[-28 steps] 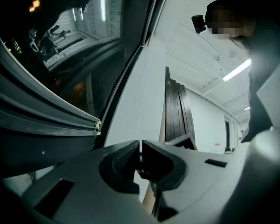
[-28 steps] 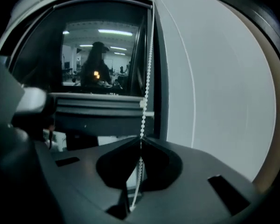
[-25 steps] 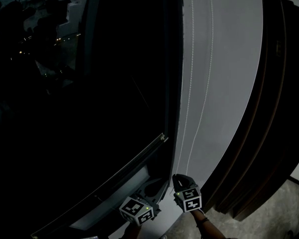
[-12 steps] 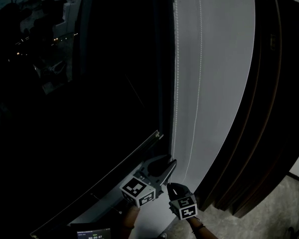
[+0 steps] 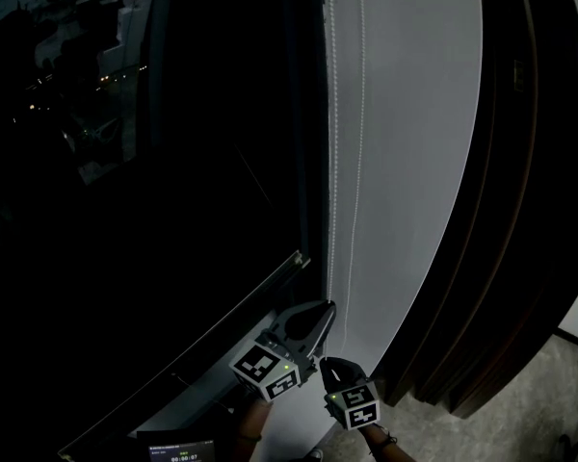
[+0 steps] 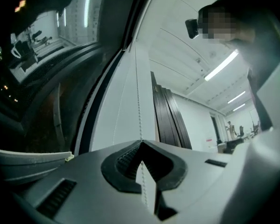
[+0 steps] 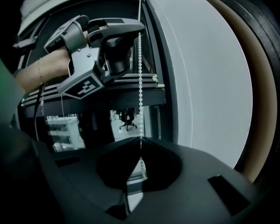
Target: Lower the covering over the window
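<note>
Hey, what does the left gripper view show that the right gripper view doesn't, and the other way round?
Left only: the ceiling and its lights. Right only: the marker cube on the left tool, the hand holding it, and a chair. Both: the white wall and the chain, on which the left tool's jaws have just closed, above the right tool, also shut on it.

Bead chain [image 7: 140,87] between closed fingers [image 7: 189,171]
</note>
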`<state>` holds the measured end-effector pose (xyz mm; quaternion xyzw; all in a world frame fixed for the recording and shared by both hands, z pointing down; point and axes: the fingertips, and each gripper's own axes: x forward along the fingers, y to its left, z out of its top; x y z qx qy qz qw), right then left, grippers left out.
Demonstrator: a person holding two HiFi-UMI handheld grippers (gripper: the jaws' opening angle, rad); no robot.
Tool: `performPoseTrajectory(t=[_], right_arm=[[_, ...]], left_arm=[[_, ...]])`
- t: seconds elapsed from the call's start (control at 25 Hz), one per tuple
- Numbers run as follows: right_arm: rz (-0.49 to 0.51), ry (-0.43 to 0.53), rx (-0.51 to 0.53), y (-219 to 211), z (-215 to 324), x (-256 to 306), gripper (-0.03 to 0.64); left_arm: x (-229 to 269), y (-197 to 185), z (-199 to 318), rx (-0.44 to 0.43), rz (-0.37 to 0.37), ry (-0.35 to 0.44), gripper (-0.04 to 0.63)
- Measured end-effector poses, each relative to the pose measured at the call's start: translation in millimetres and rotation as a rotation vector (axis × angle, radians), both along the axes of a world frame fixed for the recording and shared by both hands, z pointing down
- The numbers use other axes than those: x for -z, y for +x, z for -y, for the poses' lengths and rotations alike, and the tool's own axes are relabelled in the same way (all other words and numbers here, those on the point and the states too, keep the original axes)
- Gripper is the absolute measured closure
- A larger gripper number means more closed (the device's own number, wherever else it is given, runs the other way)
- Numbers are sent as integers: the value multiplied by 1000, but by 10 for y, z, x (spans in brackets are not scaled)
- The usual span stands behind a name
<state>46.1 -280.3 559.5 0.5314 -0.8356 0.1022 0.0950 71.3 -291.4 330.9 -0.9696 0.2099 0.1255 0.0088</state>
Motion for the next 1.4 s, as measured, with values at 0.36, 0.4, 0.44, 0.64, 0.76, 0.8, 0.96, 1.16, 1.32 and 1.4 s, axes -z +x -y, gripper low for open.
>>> performPoseTrajectory(t=[0.36,0.4,0.44,0.64,0.76,0.8,0.96,1.16,1.32,1.4], right_arm=[[-107,-237,88,-139,-579,-871,604],[-95,-258,85,-120,-646,-946,604],[-74,-274,74,-82,-694,-990,604],[52,-213,15,173,-601,-593,603],[94,-67,34,240,-380,80,599],[104,-9,45,253,-307,343,592],[82,151,118,206,-73,1191,533],[42,303,144,174,181,1890,526],[46,395,189,70,272,2375,526],[76,412,238,0,247,2523,526]], left_arm=[[-1219,71,84,23,182,-183,592],[-1402,46,95,38,217,-205,592],[-1583,15,103,52,249,-230,592],[-2457,-144,43,84,417,-365,592],[-2711,-191,-55,87,440,-417,592],[-2724,-188,-77,86,434,-424,592],[-2687,-133,-127,72,445,-422,592],[-2710,-139,-187,76,439,-438,592],[-2692,-137,-213,79,435,-442,592],[-2689,-143,-221,80,436,-440,592]])
